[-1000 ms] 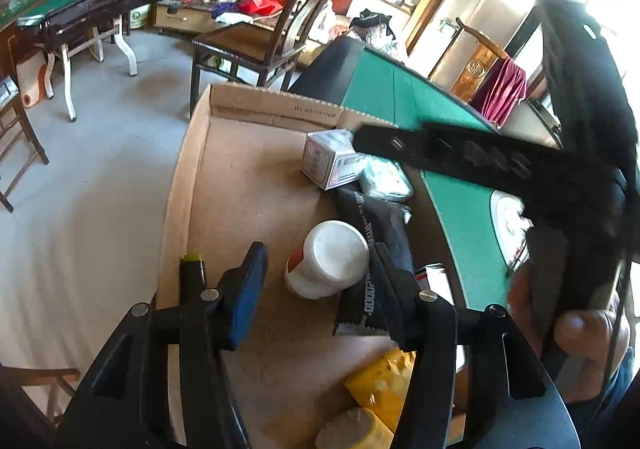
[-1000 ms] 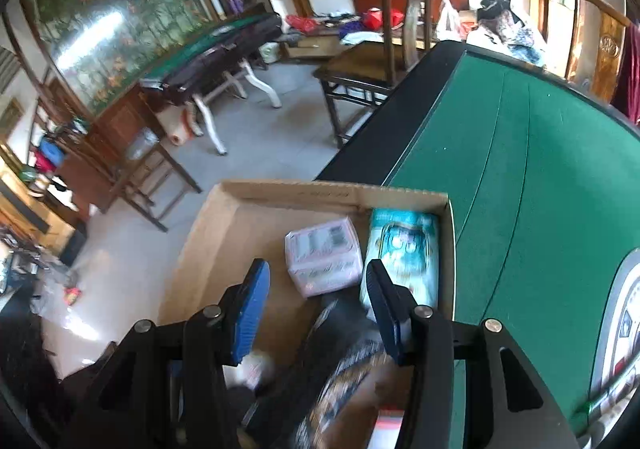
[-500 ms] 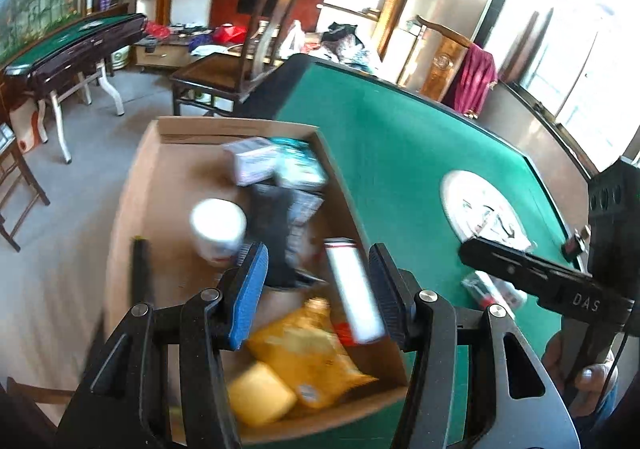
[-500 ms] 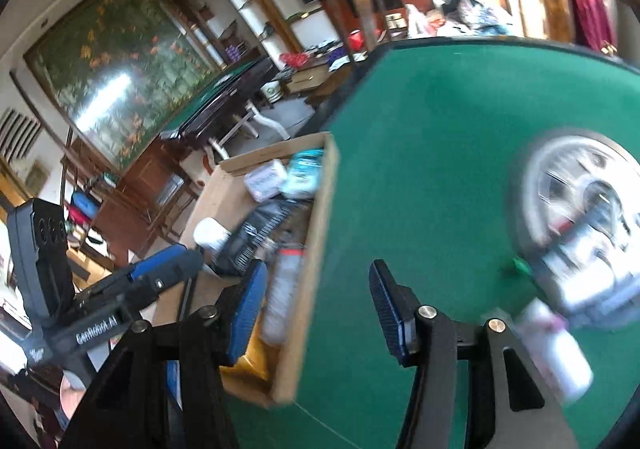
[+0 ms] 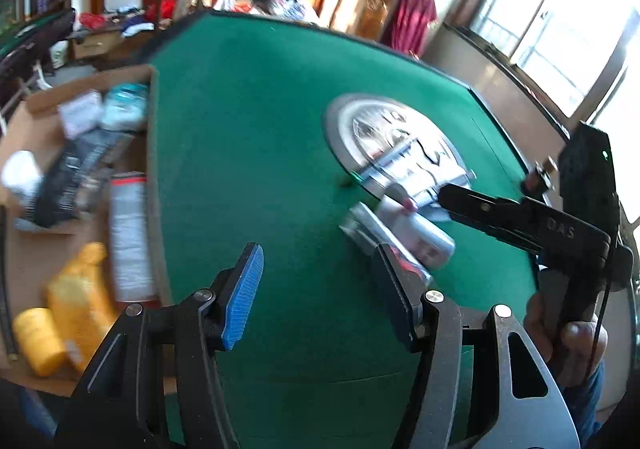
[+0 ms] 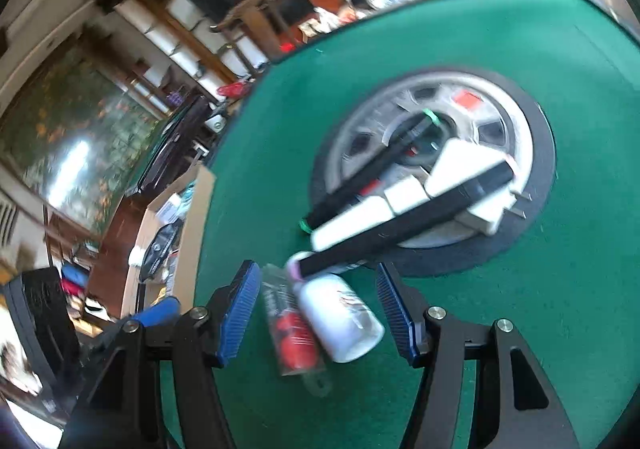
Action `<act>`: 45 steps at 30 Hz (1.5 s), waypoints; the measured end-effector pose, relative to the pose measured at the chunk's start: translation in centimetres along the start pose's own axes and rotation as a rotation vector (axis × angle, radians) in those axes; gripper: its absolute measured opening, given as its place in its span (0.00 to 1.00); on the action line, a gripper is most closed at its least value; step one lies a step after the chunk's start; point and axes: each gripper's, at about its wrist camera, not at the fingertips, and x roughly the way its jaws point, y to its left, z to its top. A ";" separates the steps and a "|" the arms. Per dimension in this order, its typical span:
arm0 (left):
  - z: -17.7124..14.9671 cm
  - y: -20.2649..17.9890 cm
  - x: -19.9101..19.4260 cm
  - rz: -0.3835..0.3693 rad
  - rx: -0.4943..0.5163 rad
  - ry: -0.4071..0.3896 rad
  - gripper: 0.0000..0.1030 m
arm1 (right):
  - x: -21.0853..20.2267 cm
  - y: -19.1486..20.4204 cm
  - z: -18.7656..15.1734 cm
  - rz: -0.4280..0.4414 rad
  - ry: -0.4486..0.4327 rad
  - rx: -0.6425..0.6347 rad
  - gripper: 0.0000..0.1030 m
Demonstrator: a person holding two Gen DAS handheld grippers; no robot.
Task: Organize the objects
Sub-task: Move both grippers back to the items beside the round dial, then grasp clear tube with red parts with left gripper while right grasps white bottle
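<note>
My right gripper [image 6: 316,313] hangs with jaws spread over a white bottle [image 6: 340,319] and a clear red-filled packet [image 6: 294,329], both lying side by side on the green felt table [image 6: 440,29]. My left gripper [image 5: 320,289] is spread too, holding nothing. The cardboard box [image 5: 154,185] sits at the table's left edge; its contents look blurred.

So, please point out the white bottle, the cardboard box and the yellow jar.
white bottle [image 6: 340,323], right wrist view, middle of its body.
cardboard box [image 5: 154,185], left wrist view, its right wall.
yellow jar [image 5: 38,341], left wrist view, its side.
</note>
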 end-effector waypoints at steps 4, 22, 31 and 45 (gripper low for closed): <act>0.3 -0.7 2.4 -0.050 -0.044 0.068 0.56 | 1.5 -0.1 -0.4 -0.012 0.050 0.015 0.59; 0.4 -4.0 5.9 0.052 0.078 0.135 0.38 | -0.2 -0.1 -0.4 -0.036 -0.017 0.009 0.50; -0.1 -2.0 5.2 0.066 0.125 0.112 0.38 | 2.3 3.0 -1.6 -0.170 0.038 -0.235 0.50; -0.9 -1.7 5.2 0.090 0.058 0.134 0.75 | 3.2 3.0 -2.3 -0.329 0.074 -0.376 0.35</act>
